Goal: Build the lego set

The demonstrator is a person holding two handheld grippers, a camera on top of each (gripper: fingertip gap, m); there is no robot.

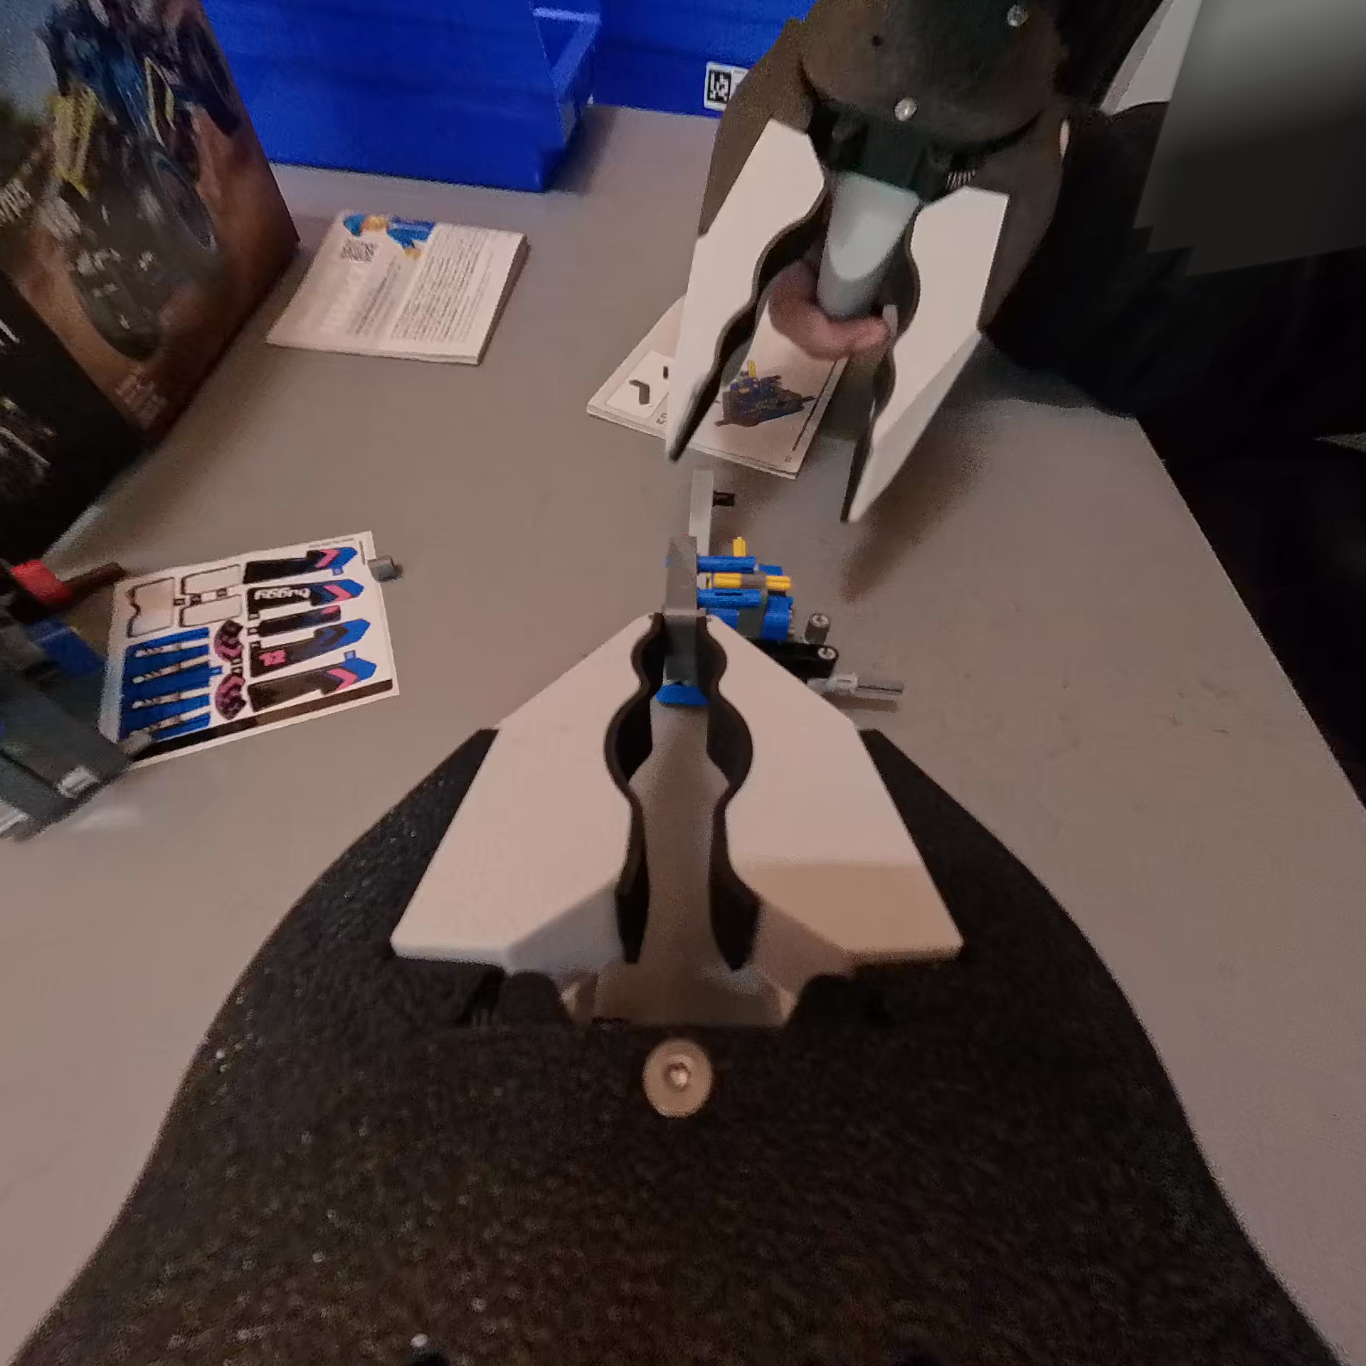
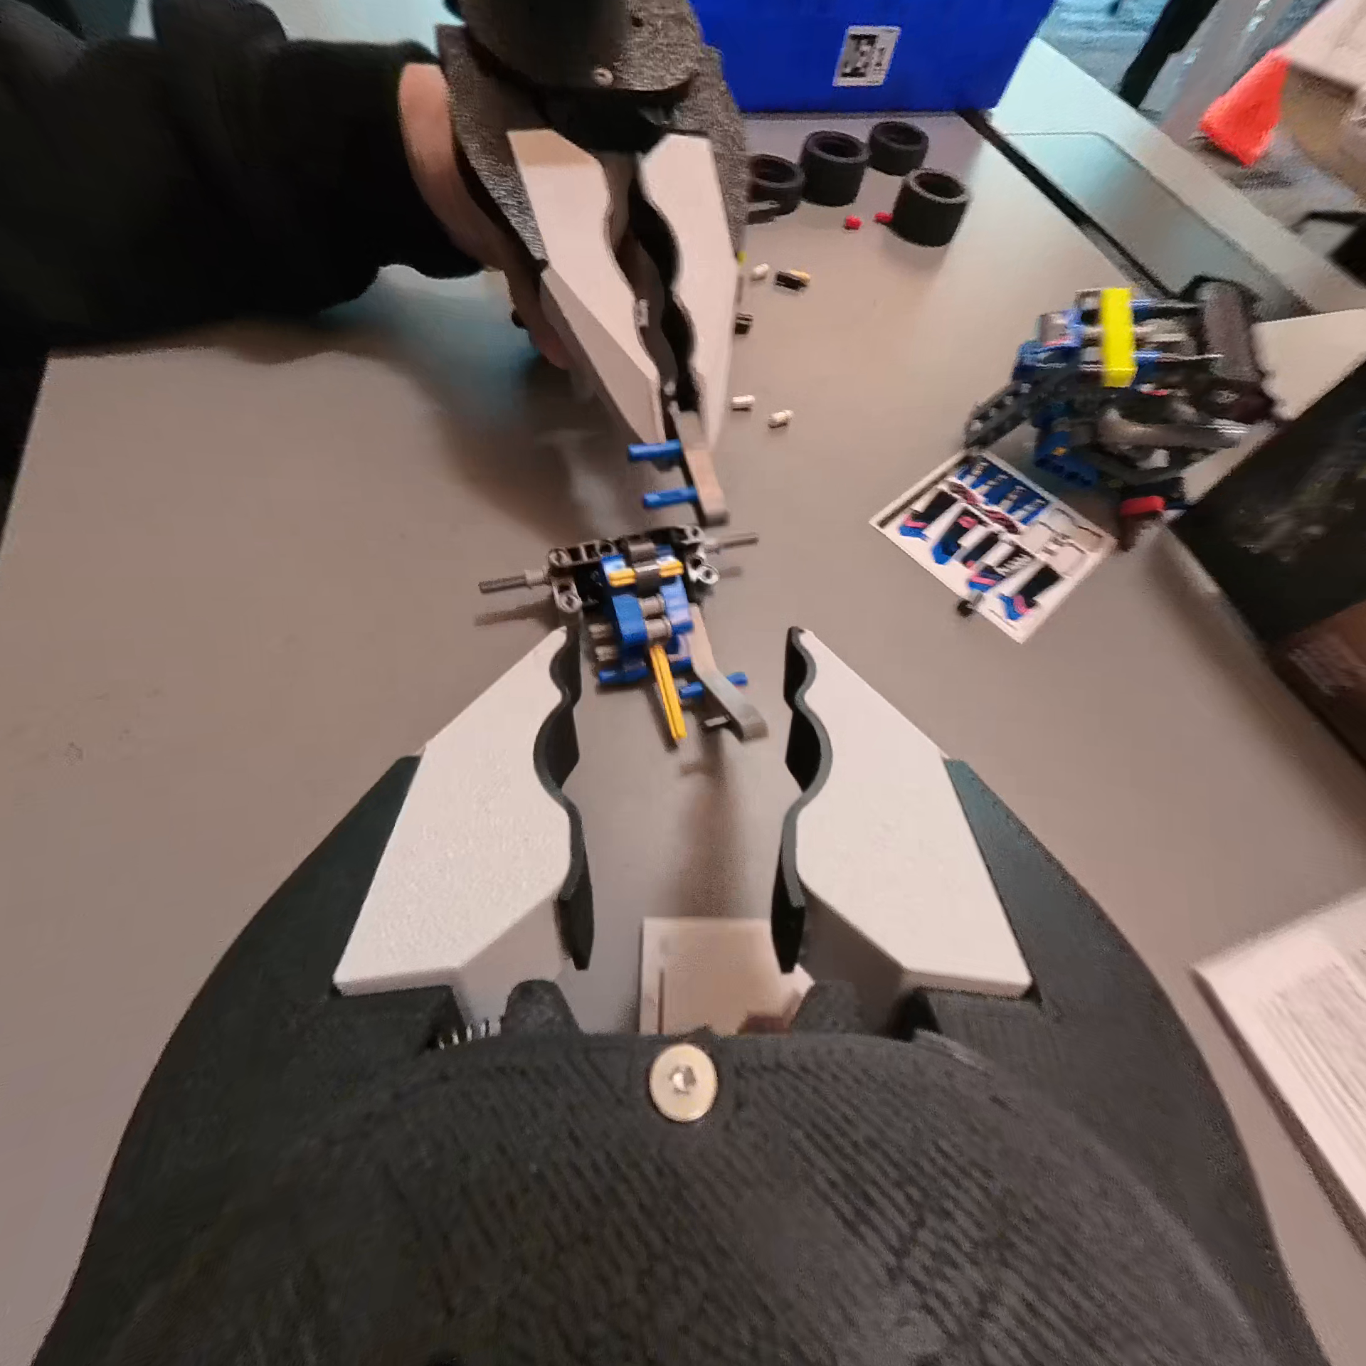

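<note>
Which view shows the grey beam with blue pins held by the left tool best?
The right wrist view: the grey beam juts from the left tool, both blue pins side-on. The left wrist view shows it end-on between its own fingers, pins mostly hidden.

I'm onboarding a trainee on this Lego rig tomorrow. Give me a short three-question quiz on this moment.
1. True or false: the right gripper is open.
2. What does the left gripper hold? A) black tyre B) grey beam with blue pins C) sticker sheet
3. How many black tyres stand near the blue bin?

Key: 1 true; 2 B; 3 four.
</note>
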